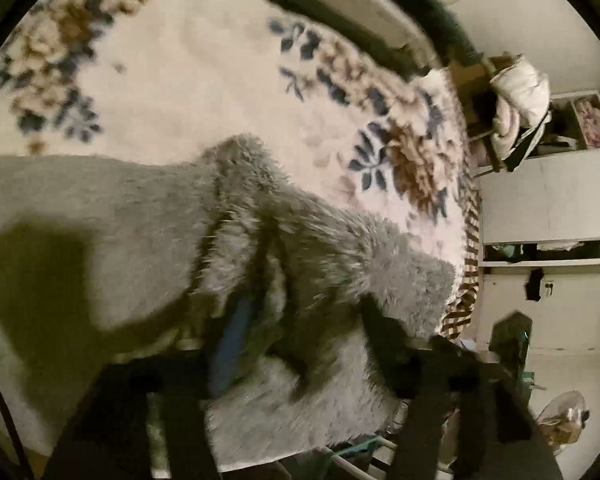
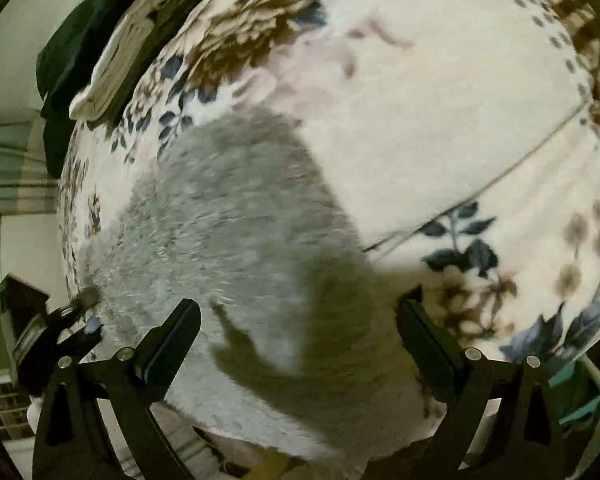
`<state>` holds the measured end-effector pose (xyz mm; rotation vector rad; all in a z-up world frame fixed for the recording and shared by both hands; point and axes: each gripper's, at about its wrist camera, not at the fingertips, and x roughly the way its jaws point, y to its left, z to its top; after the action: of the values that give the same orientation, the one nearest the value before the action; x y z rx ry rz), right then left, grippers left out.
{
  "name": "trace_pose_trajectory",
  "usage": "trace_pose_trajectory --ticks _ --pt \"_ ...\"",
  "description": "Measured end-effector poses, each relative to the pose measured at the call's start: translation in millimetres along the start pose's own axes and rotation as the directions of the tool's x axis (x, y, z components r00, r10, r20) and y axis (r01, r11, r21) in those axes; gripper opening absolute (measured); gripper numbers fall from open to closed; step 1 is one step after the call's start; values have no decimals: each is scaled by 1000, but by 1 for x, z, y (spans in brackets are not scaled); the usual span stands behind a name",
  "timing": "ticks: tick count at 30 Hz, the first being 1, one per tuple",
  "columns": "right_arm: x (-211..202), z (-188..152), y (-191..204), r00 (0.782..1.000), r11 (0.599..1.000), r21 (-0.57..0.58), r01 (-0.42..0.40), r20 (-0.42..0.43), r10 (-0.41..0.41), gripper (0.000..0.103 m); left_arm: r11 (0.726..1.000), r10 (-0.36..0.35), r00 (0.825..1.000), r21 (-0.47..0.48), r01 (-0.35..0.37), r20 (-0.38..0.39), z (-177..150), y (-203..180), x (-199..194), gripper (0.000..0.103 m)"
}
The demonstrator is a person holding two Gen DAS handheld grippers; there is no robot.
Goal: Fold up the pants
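The pants [image 1: 148, 216] are grey and fluffy and lie on a floral bedspread [image 1: 188, 64]. In the left wrist view my left gripper [image 1: 296, 340] is shut on a bunched fold of the pants, fabric filling the space between its black fingers [image 1: 384, 340]. In the right wrist view the pants [image 2: 228, 216] lie spread below my right gripper [image 2: 300, 328]. Its jaws stand wide apart above the cloth and hold nothing. The left gripper [image 2: 80, 312] shows at the far left edge, pinching the pants' corner.
Folded clothes [image 2: 116, 52] are stacked at the bed's far corner. White cupboards and shelves [image 1: 548, 200] stand beside the bed. A fan [image 1: 564, 416] is on the floor. A seam [image 2: 500, 176] crosses the bedspread.
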<state>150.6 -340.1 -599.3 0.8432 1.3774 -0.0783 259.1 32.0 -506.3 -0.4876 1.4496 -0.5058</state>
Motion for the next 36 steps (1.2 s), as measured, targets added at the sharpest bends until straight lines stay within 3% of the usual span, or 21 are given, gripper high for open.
trace_pose_trajectory --ticks 2,4,7,8,9,10,11,14,16,18,21,23,24,27,28,33,34,36 --pt "3 3 2 1000 1000 -16 -23 -19 23 100 1000 -26 1000 4 27 -11 -13 3 -5 71" --pt "10 6 3 998 999 -32 -29 -53 27 100 999 -3 998 33 5 -59 -25 3 7 71" --pt "27 9 2 991 998 -35 -51 -127 46 100 984 114 985 151 -94 -128 -41 -4 40 71" --pt "32 10 1 988 997 -30 -69 -144 64 92 974 169 977 173 -145 -134 -44 -4 52 69" --pt "35 10 2 986 996 -31 -78 -150 72 75 973 172 977 176 -148 -129 -48 -3 58 53" --pt "36 11 4 989 998 -52 -45 -145 37 41 979 141 983 161 -121 -120 -51 -1 58 16" --pt "37 13 6 989 998 -61 -12 -150 2 34 983 123 985 148 -104 -123 -55 -2 56 15" --pt "22 17 9 994 998 -47 -31 -104 26 29 992 75 994 110 -66 -79 -73 -3 31 14" --pt "11 20 13 997 998 -52 -41 -71 38 28 999 45 996 13 -44 -76 -85 7 19 14" --pt "10 22 15 996 998 -50 -35 -78 31 28 995 73 992 -55 -79 -103 -94 23 24 21" --pt "28 22 13 987 999 -31 7 -157 -12 55 983 83 989 -152 -102 -126 -93 41 26 30" --pt "21 20 20 991 998 -53 31 -128 -37 74 978 99 992 -174 -111 -81 -86 40 8 31" --pt "15 19 25 993 996 -71 46 -104 -54 76 979 114 992 -168 -120 -47 -82 37 -2 37" --pt "-8 12 40 997 993 -93 66 -35 -70 76 983 150 987 -113 -143 54 -62 17 -24 74" --pt "-12 11 43 998 994 -90 56 -29 -59 76 987 141 987 -87 -134 82 -54 12 -26 76" --pt "-15 6 54 998 994 -99 42 -31 -46 76 987 159 987 20 -160 30 -8 -5 18 75" --pt "-10 6 56 999 996 -89 32 -39 -35 76 986 155 988 53 -156 29 -4 -7 24 59" --pt "-4 6 60 999 995 -93 34 -33 -37 76 978 144 987 141 -152 65 4 -14 22 14"
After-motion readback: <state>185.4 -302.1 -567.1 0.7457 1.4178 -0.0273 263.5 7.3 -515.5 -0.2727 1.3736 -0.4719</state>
